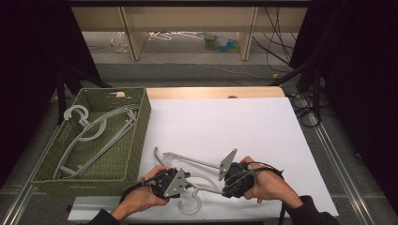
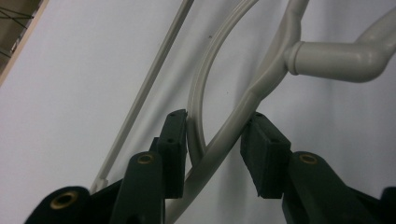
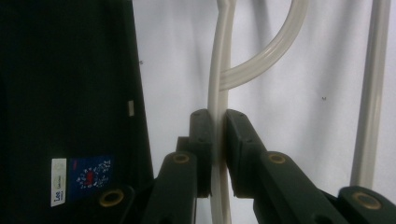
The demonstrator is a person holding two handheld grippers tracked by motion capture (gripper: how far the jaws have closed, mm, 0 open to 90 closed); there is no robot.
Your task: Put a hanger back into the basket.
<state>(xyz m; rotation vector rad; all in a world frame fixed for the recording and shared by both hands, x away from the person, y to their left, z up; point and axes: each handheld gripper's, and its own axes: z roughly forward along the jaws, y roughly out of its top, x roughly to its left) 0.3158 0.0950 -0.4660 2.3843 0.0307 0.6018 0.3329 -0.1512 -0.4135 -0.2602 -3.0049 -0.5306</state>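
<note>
White sheeting covers the counter (image 1: 225,122), with dark curtains to either side and a pale wooden frame on the floor beyond.

Nearest, at six o'clock on the counter, a grey plastic hanger (image 1: 197,187) lies flat on the white sheet. Its hook curls toward the near edge; its arms and bar run off toward eleven o'clock.

The left tongs (image 1: 165,182), held in the person's left hand (image 1: 141,194), sit at seven o'clock, just beside the hook. In the left gripper view the left tongs (image 2: 215,151) are spread, with two arms of the hanger (image 2: 224,135) crossing between the pads. The left pad touches the curved arm; the right pad stands just off the other.

The right tongs (image 1: 234,180), in the right hand (image 1: 267,187), sit at five o'clock, on the other side of the hook. In the right gripper view the right tongs (image 3: 219,149) are pressed together on an arm of the hanger (image 3: 220,70), both pads against it. A dark housing with a small blue label stands at nine o'clock in that view.

Farther off, at ten o'clock, a green woven basket (image 1: 136,136) overhangs the counter's left edge. More grey hangers (image 1: 89,136) lie inside it, one hook poking over its far left rim.
</note>
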